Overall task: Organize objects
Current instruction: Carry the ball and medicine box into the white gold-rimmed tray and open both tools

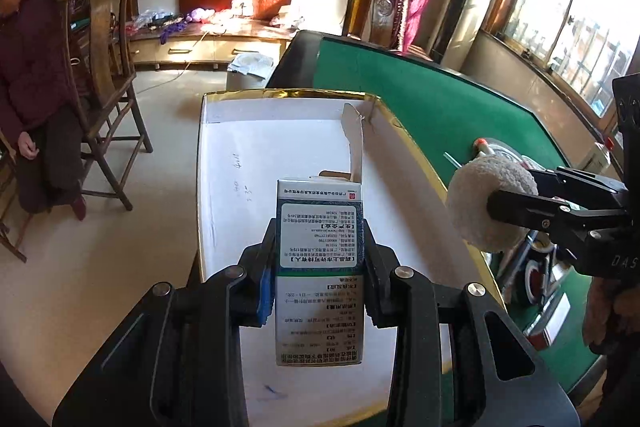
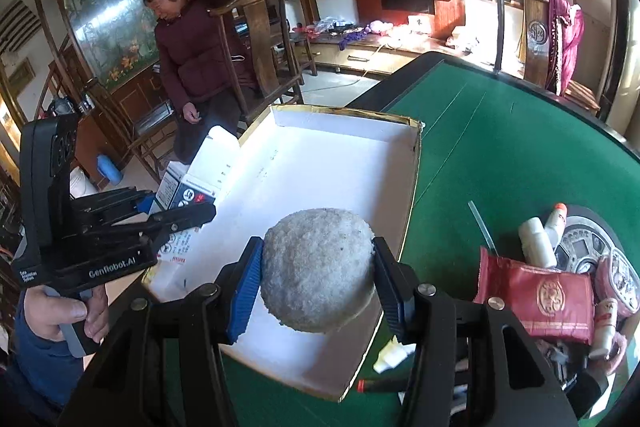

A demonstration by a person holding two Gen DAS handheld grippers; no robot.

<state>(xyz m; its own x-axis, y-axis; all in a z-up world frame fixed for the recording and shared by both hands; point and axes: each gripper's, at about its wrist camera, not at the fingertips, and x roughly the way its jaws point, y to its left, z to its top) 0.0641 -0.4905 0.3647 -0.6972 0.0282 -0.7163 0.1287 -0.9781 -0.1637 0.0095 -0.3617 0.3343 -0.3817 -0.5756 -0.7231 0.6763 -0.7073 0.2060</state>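
My left gripper is shut on a white and teal medicine carton with an open top flap, held above the white tray with its gold rim. My right gripper is shut on a round fluffy grey pad, also above the tray. In the left wrist view the pad and the right gripper hang over the tray's right rim. In the right wrist view the left gripper with the carton sits at the tray's left rim.
The tray lies on a green felt table. At the right sit a red pouch, small white bottles and round tins. A person in a dark red coat stands by a wooden chair beyond the table.
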